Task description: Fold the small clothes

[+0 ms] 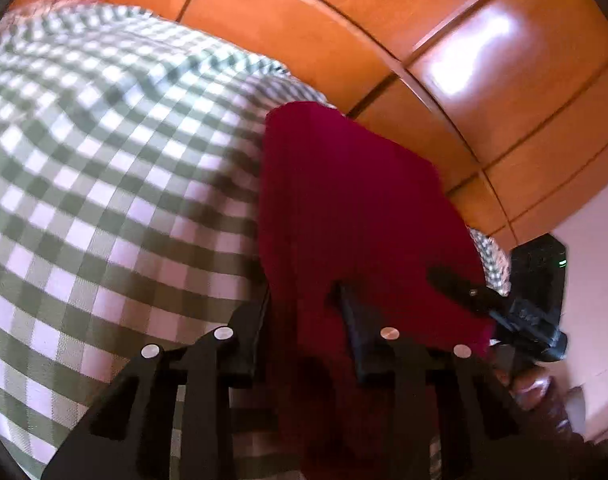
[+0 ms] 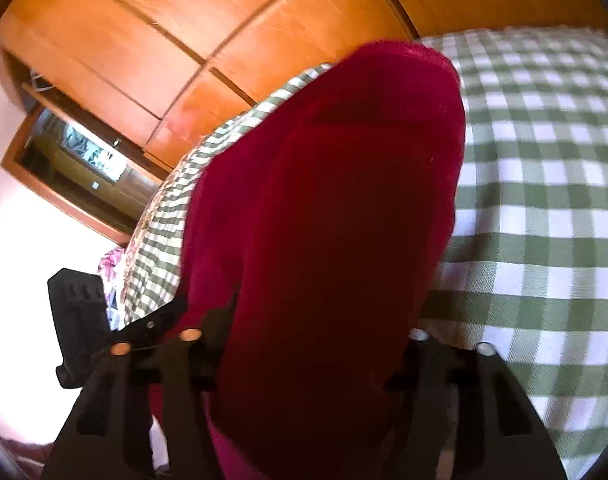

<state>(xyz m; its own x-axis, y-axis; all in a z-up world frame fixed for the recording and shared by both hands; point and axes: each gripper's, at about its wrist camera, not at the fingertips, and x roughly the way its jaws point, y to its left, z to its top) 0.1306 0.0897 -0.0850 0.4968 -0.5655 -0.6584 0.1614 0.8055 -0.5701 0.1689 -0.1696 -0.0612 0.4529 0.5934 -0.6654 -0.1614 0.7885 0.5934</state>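
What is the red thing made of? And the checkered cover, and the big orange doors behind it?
The red garment looks like soft ribbed knit, matte, with faint lengthwise lines; blur leaves the fibre unclear. The checkered cover seems woven cloth, probably cotton: green and white squares with a fine diagonal weave. The orange doors look like varnished wood or wood veneer: grain streaks and bright glossy reflections.

Both grippers raised, fingers apart with red cloth between them.
Left gripper: fingers spread, cloth draped across the gap; grip unclear. Right gripper: fingers mostly hidden behind cloth, state unclear. In left view it sits at lower right.
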